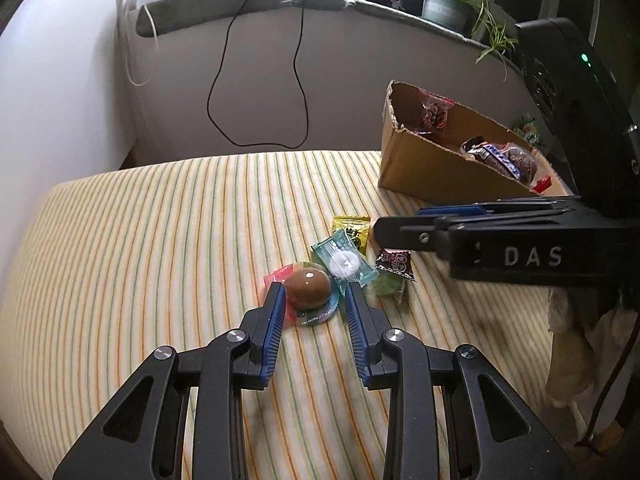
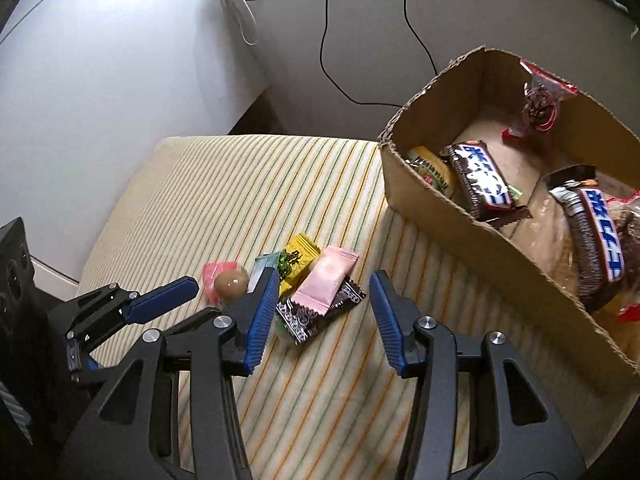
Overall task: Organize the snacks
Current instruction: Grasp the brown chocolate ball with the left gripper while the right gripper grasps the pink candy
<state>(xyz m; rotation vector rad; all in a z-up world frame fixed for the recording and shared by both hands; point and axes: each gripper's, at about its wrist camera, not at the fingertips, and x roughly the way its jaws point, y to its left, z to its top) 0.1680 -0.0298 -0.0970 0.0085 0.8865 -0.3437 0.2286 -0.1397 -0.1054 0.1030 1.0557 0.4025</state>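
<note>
- Snacks: a small heap of them is still loose on the striped tablecloth, just in front of the cardboard box, so the sorting looks only partly done.
- In the heap: a brown ball candy on a pink wrapper, a teal packet, a yellow packet, a pale pink packet lying on a dark brown patterned one, and something green under them that is hard to make out.
- Already in the box: two chocolate bars, a clear bag with a red edge leaning on the far wall, a yellow-green pack in the near corner, and what looks like bagged bread.
- Left gripper sits right at the ball candy, jaws narrow with a blue pad on each side of it. The pads look just off it rather than pressing, so probably not gripped yet.
- Right gripper hangs over the pink and dark packets, jaws moderately wide, nothing between the pads; they straddle the packets from above.
- Rough guess: about half the snacks are boxed, roughly six loose ones to go.
- Behind it all: a windowsill with a potted plant and a black cable hanging down the wall.
</note>
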